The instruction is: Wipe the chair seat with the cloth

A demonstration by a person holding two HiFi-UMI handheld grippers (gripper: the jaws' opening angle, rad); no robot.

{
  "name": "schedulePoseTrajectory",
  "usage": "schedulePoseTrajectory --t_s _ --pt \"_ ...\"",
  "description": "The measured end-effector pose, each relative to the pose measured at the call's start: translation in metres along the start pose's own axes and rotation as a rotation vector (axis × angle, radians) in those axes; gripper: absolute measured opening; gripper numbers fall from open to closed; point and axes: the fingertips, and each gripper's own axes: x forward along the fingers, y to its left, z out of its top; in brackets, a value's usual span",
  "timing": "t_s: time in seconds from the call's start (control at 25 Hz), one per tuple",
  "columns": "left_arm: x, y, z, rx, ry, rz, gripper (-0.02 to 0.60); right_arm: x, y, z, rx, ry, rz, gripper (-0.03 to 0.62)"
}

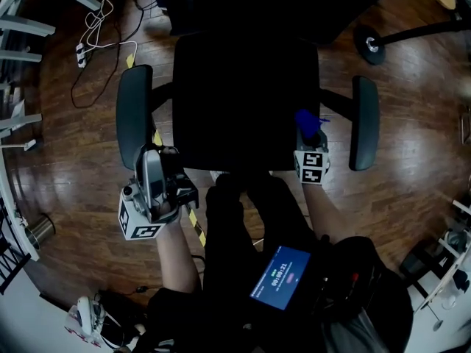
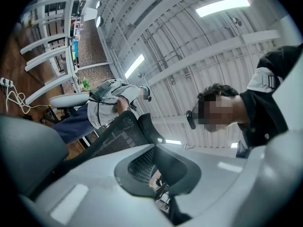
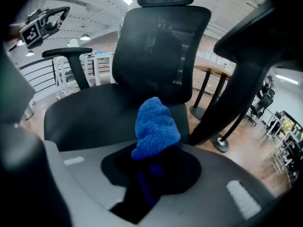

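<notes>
The black office chair's seat [image 1: 243, 101] lies straight below me, between its two armrests. My right gripper [image 1: 310, 147] sits at the seat's front right corner, shut on a bunched blue cloth [image 1: 307, 120]. In the right gripper view the cloth [image 3: 156, 126] sticks up from the jaws of that gripper [image 3: 151, 174], just above the seat [image 3: 94, 117] and facing the mesh backrest [image 3: 161, 56]. My left gripper [image 1: 151, 190] hangs off the seat's front left corner, beside the left armrest [image 1: 134, 112]. It points up at the ceiling, and the left gripper [image 2: 158, 174] is shut with nothing in it.
The right armrest [image 1: 364, 123] stands just right of the cloth. A power strip with white cables [image 1: 82, 54] lies on the wood floor at the far left, near white racks [image 1: 15, 28]. A stand's round base [image 1: 370, 44] is at the far right. Another person [image 2: 104, 108] sits behind.
</notes>
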Motion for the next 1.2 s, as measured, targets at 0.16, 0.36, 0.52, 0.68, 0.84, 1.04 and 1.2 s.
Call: schedulePoseTrajectory --t_s 0.16,0.36,0.52,0.68,0.84,1.04,1.2 --pt "-0.005 -0.001 0.007 0.013 -0.007 0.012 -0.006 -0.002 0.093 0.045 -0.043 -0.094 0.203 0.097" --pt "-0.009 -0.003 0.015 0.025 -0.011 0.022 -0.006 -0.005 0.241 0.099 -0.066 -0.195 0.479 0.097" --pt "-0.014 -0.004 0.019 0.036 0.000 0.038 -0.006 -0.008 0.338 0.113 -0.114 -0.201 0.630 0.097" --pt "-0.022 -0.002 0.023 0.039 0.005 0.048 -0.006 -0.008 0.387 0.077 -0.099 -0.076 0.699 0.097" --pt "-0.026 0.003 0.024 0.033 0.010 0.055 -0.006 -0.015 0.395 0.060 -0.169 -0.104 0.724 0.097" --pt "-0.019 0.004 0.013 0.014 0.014 0.032 -0.006 -0.018 0.358 0.027 -0.204 -0.088 0.710 0.097" --pt "-0.008 0.002 0.009 -0.006 0.023 0.011 -0.006 -0.017 0.266 -0.010 -0.144 -0.020 0.575 0.097"
